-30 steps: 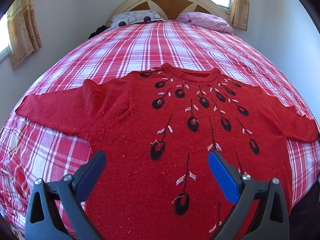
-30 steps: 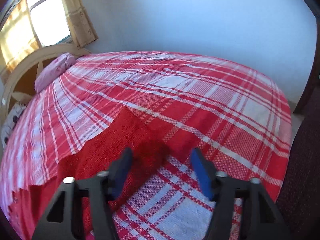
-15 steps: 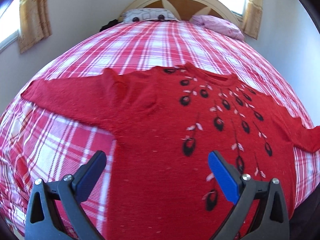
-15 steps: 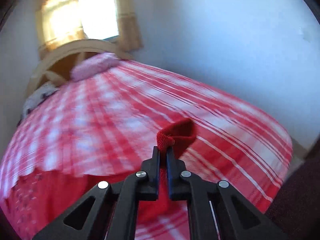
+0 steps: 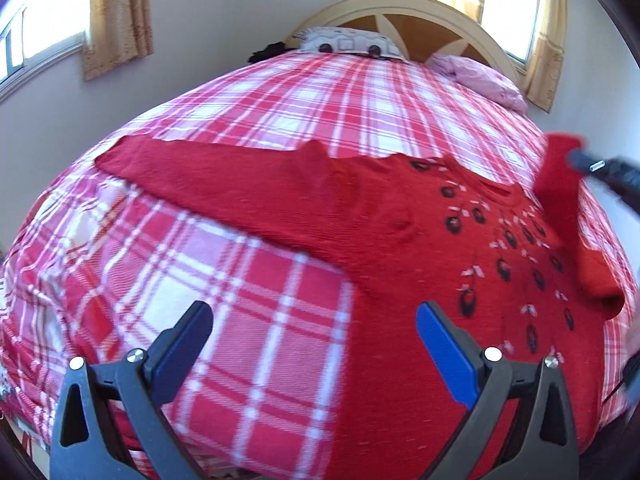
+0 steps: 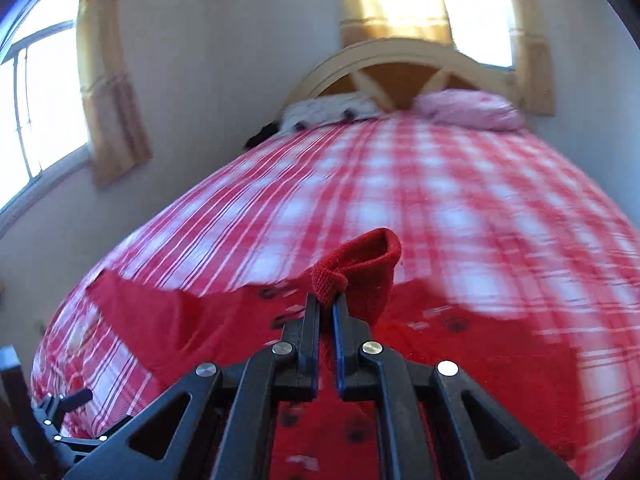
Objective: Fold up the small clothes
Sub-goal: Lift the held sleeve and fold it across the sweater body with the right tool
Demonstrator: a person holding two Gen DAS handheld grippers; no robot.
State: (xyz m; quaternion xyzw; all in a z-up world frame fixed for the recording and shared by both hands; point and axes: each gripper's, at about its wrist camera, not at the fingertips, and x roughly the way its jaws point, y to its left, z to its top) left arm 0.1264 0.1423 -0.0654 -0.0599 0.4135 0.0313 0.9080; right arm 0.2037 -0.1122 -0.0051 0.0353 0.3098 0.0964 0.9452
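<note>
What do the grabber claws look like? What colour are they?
The left gripper has black, triangle-framed plastic arms with shiny silver screws and flat blue pads on its fingers. The right gripper has the same black frame, silver screws and thin blue pads. No cables or markings show.

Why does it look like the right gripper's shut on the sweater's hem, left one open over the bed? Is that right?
Not quite. The right gripper is shut on the cuff of the sweater, not its hem; the right wrist view shows the ribbed sleeve end pinched and lifted. The rest holds: the left gripper is open over the bed.
</note>
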